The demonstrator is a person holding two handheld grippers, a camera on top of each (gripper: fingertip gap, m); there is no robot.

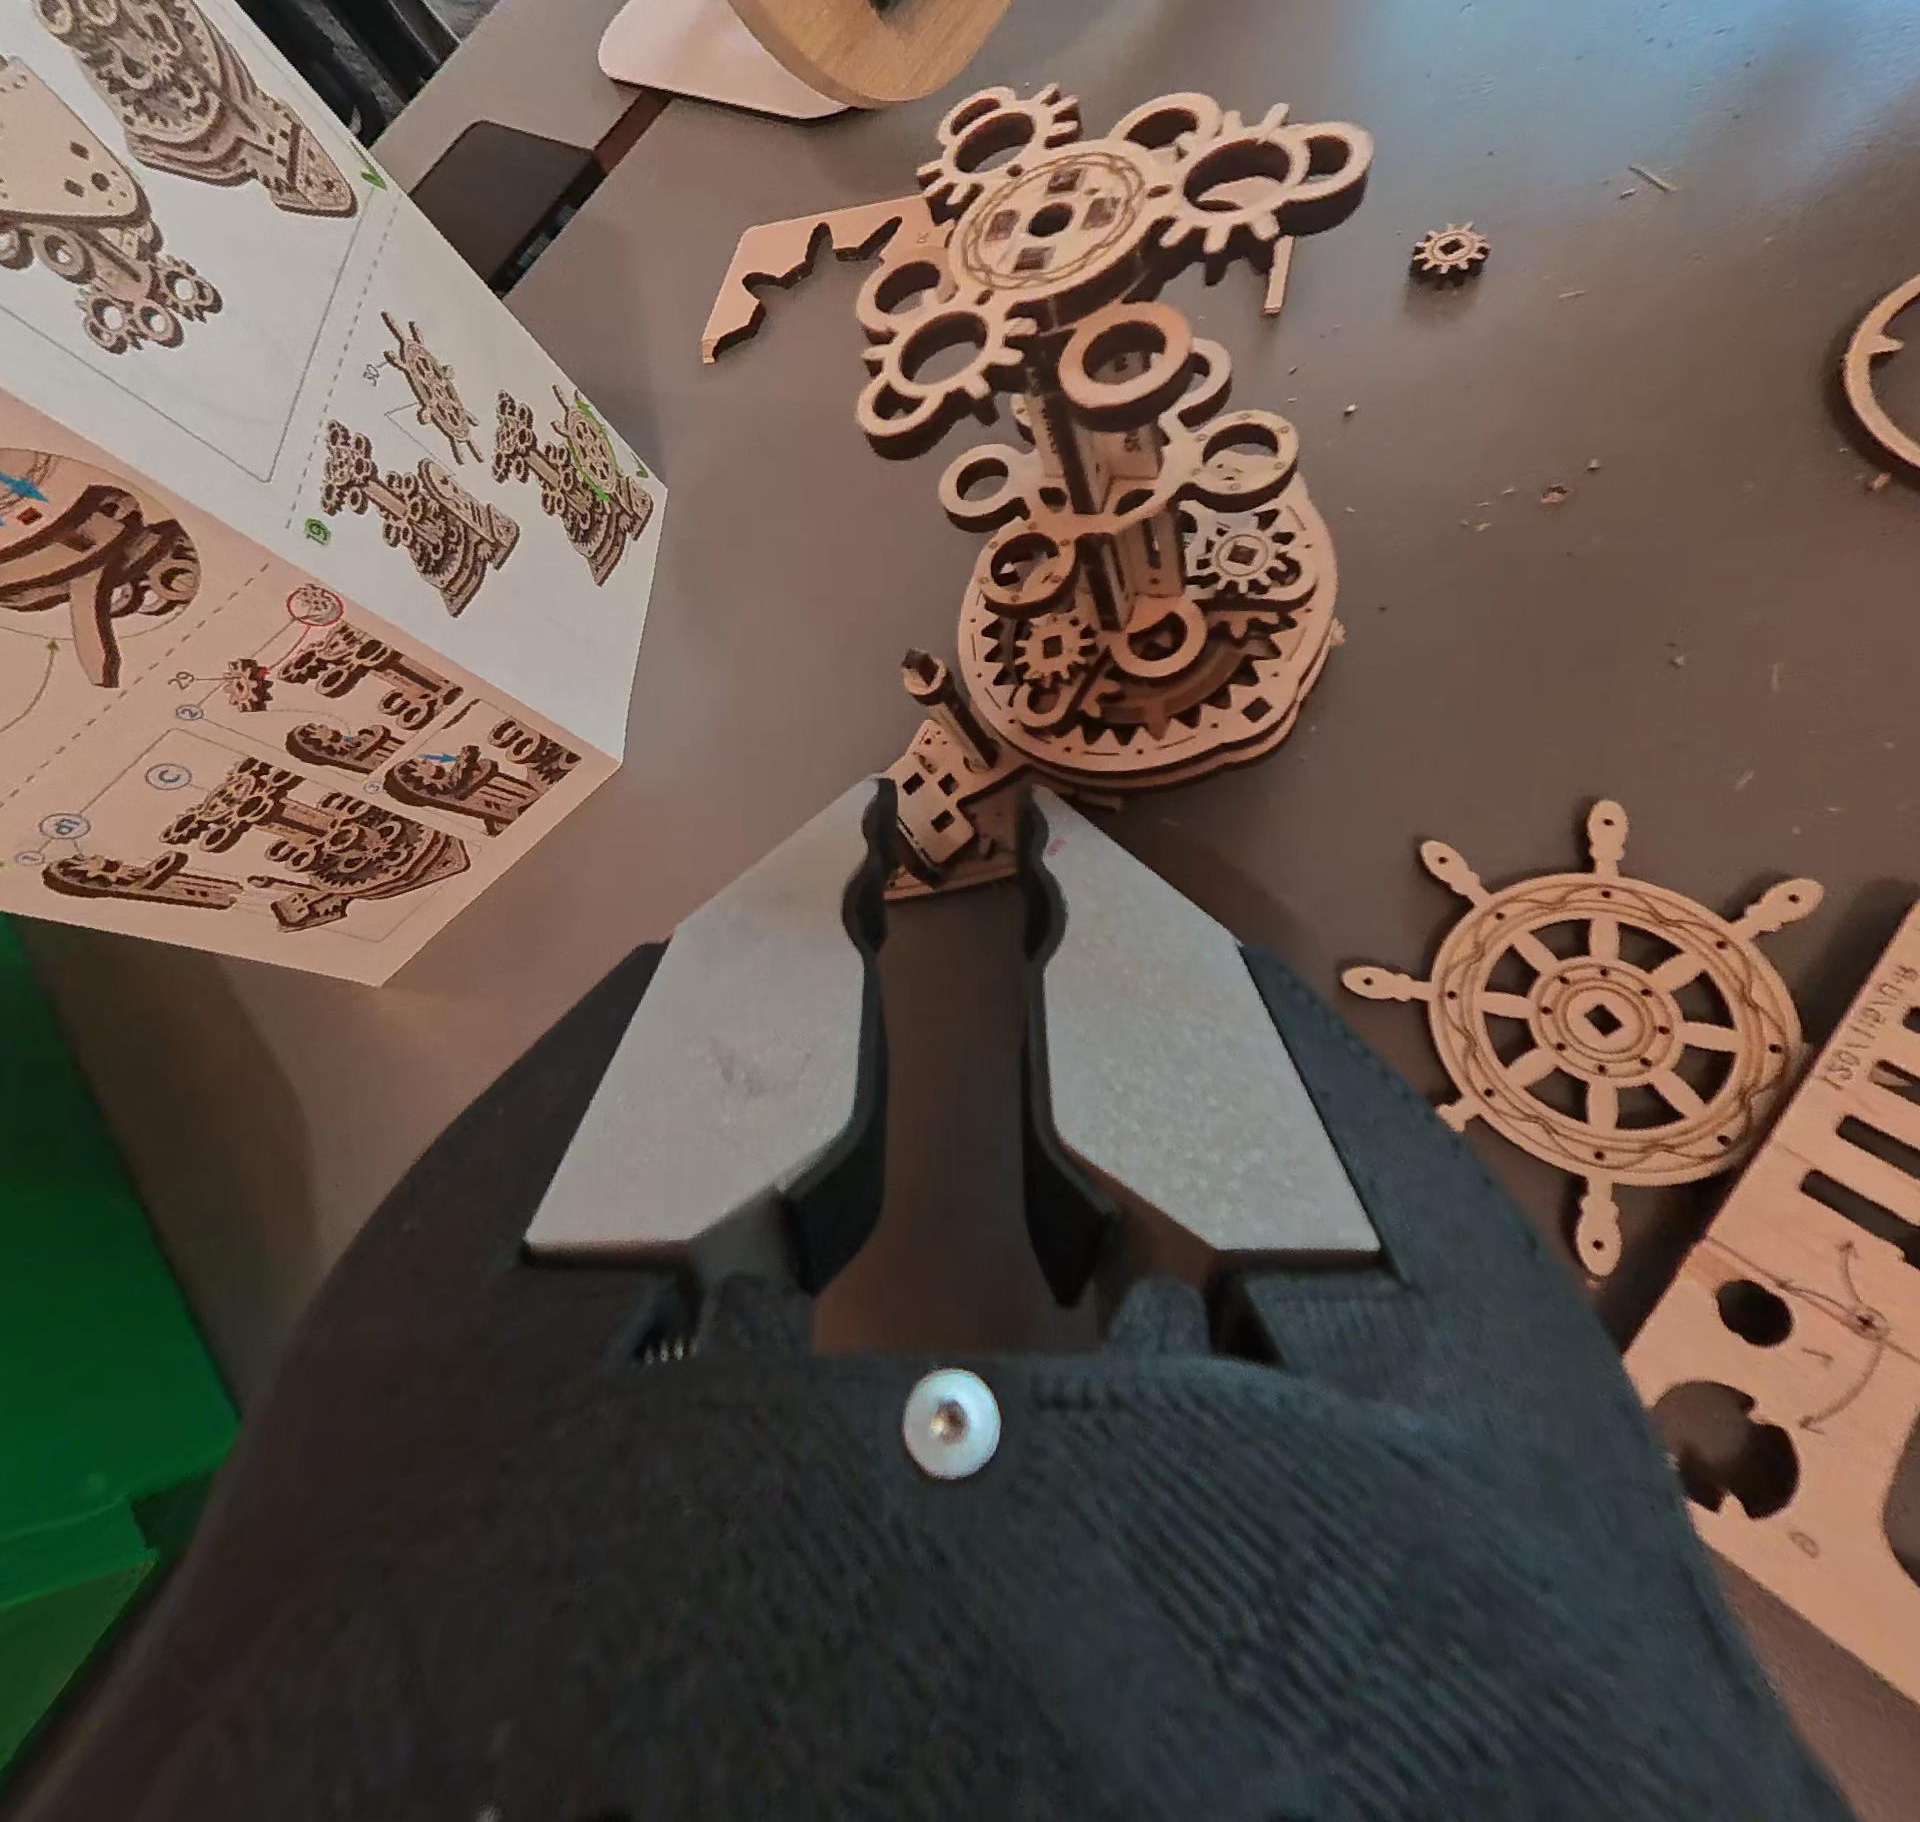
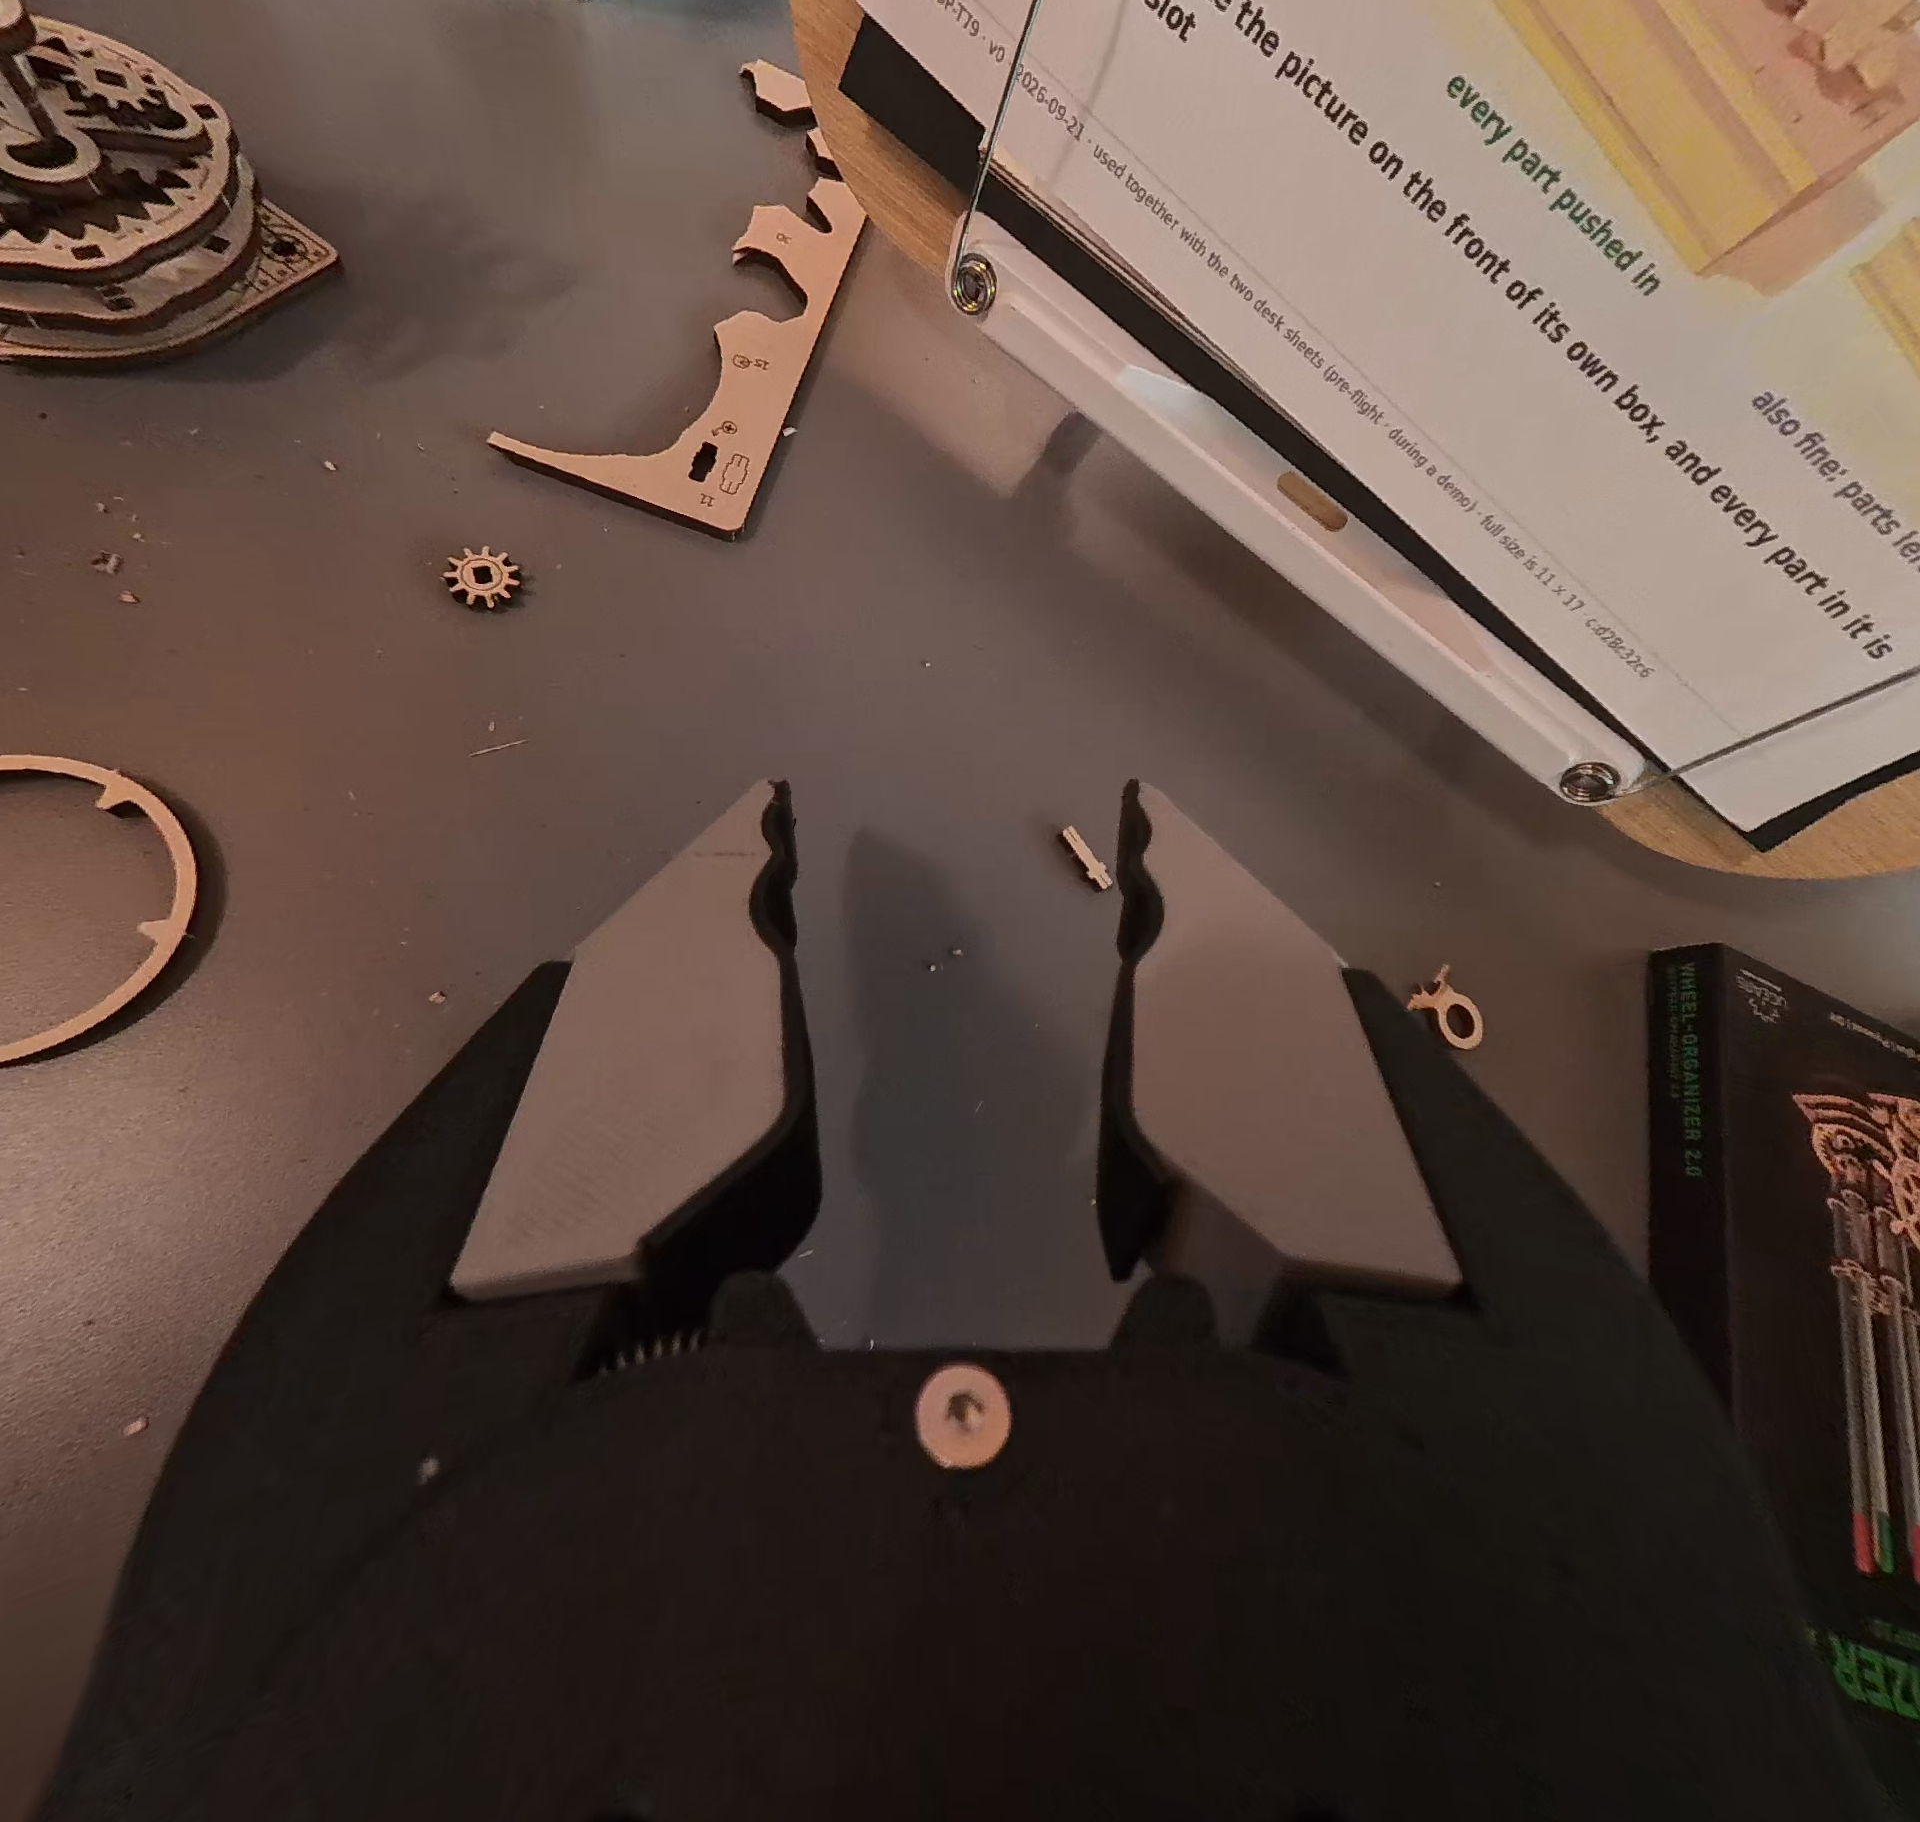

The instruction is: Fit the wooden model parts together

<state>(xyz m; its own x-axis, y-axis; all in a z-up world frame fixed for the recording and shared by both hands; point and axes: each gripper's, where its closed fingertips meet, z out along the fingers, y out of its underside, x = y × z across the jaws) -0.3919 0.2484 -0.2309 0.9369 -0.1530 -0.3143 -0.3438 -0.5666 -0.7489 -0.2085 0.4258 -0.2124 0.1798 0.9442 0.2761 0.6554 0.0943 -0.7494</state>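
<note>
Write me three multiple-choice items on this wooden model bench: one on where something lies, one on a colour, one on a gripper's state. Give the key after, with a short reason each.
1. Where does the loose small gear lie?
A. On the grey table, apart from the model
B. Between the right gripper's fingers
C. On top of the dark box

2. What colour is the box at the right gripper's side?
A. White
B. Black with green print
C. Red

3. How does the left gripper stand?
A. Wide open over bare table
C. Out of view
B. Closed in on the pointed front tab of the wooden model

Key: 1 A, the gear sits alone on the table, clear of the model's base. 2 B, its faces are black with green lettering. 3 B, the fingertips flank the tab, while the right gripper hangs open and empty.
</note>
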